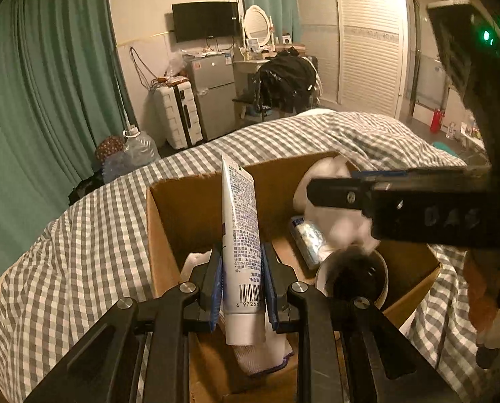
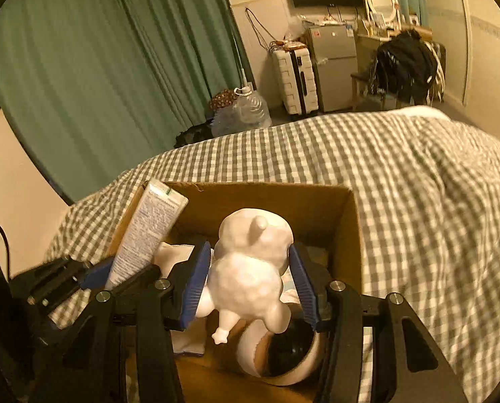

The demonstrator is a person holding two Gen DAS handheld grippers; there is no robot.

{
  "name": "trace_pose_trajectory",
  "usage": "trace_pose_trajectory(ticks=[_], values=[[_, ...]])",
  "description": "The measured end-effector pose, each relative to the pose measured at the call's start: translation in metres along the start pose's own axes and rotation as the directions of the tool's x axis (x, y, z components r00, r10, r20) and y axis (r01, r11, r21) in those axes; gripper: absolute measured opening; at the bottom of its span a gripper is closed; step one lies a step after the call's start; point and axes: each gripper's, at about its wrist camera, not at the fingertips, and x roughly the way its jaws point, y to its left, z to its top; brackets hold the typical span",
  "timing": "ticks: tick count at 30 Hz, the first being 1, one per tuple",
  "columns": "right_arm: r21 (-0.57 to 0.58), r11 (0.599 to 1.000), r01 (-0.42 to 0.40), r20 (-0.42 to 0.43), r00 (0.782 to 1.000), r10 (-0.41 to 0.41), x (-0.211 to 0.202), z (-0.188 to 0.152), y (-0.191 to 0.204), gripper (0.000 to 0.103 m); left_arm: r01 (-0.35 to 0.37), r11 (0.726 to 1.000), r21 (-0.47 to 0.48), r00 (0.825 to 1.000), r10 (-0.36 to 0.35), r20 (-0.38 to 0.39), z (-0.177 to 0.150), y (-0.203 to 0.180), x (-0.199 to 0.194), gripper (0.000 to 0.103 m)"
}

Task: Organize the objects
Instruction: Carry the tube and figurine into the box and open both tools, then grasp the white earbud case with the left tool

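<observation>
— What's the biggest thing in front of you?

— The bed (image 2: pixel 401 201), under a grey-and-white checked cover. An open cardboard box (image 1: pixel 182 208) sits on it, toward the near edge, flaps up.

— And what's in the box?

— A white bowl with a dark inside (image 1: pixel 357 277) lies tilted on its side at the box's right near corner. A small blue-and-white packet (image 1: pixel 308 238) lies just behind it on the box floor. A white cloth with a purple hem (image 1: pixel 266 356) lies at the near side, and another white cloth shows by the left wall.

— The tongs?

— The left gripper (image 1: pixel 241 285) is clamped on a white toothpaste tube (image 1: pixel 241 235), blue pads pressed to both sides. The tube stands upright over the left half of the box, crimped end up, barcode low.

— And the other one?

— The right gripper (image 2: pixel 248 285) is closed on a white plush toy (image 2: pixel 250 268), held above the bowl, over the box's right half. Its pads touch the toy on both sides, and one small limb dangles toward the bowl's rim.

— Do the two touch?

— No, side by side, near each other, both over the box.
</observation>
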Motion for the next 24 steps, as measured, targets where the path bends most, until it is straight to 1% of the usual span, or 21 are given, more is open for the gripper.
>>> trace_pose_trajectory(ticks=[2, 3, 4, 5, 6, 8, 11, 14, 15, 18, 20, 24], values=[[0.009, 1.0, -0.01, 0.012, 1.0, 0.01, -0.004, 0.0, -0.003, 0.067, -0.001, 1.0, -0.002, 1.0, 0.001, -0.009, -0.004, -0.004, -0.004, 0.029], [0.009, 1.0, -0.004, 0.023, 1.0, 0.004, -0.009, 0.0, -0.003, 0.069, -0.008, 1.0, -0.004, 1.0, 0.008, -0.012, -0.005, -0.006, -0.006, 0.047], [0.008, 1.0, 0.007, 0.041, 0.999, -0.008, -0.016, 0.0, -0.004, 0.069, -0.013, 1.0, -0.008, 1.0, 0.013, -0.01, -0.007, -0.007, -0.008, 0.069], [0.005, 1.0, 0.013, 0.052, 0.999, -0.014, -0.022, -0.001, -0.004, 0.069, -0.021, 1.0, -0.014, 1.0, 0.02, -0.002, -0.009, -0.009, -0.014, 0.077], [0.003, 1.0, 0.02, 0.063, 0.998, -0.02, -0.029, -0.002, -0.004, 0.07, -0.025, 0.999, -0.023, 1.0, 0.025, 0.011, -0.012, -0.01, -0.02, 0.081], [-0.002, 0.999, 0.048, 0.097, 0.994, -0.048, -0.049, -0.007, -0.006, 0.074, -0.017, 0.999, -0.034, 1.0, 0.018, 0.014, -0.016, -0.012, -0.031, 0.081], [-0.022, 0.994, 0.108, 0.127, 0.986, -0.104, -0.073, -0.016, -0.009, 0.075, -0.022, 0.997, -0.071, 1.0, 0.022, 0.008, -0.021, -0.012, -0.045, 0.082], [-0.058, 0.985, 0.16, 0.135, 0.979, -0.151, -0.094, -0.027, -0.012, 0.075, -0.037, 0.993, -0.108, 0.999, 0.037, -0.002, -0.033, -0.012, -0.061, 0.089], [-0.065, 0.984, 0.169, 0.133, 0.978, -0.159, -0.1, -0.032, -0.011, 0.075, -0.053, 0.991, -0.12, 0.999, 0.052, -0.009, -0.039, -0.012, -0.067, 0.091], [-0.094, 0.981, 0.17, 0.12, 0.98, -0.158, -0.115, -0.047, -0.01, 0.077, -0.087, 0.987, -0.134, 0.996, 0.083, -0.036, -0.051, -0.013, -0.076, 0.093], [-0.114, 0.977, 0.178, 0.116, 0.98, -0.165, -0.123, -0.058, -0.011, 0.084, -0.101, 0.985, -0.14, 0.994, 0.094, -0.058, -0.06, -0.016, -0.08, 0.094], [-0.146, 0.971, 0.19, 0.089, 0.98, -0.178, -0.126, -0.082, -0.012, 0.088, -0.116, 0.981, -0.154, 0.989, 0.099, -0.114, -0.088, -0.027, -0.081, 0.095]])
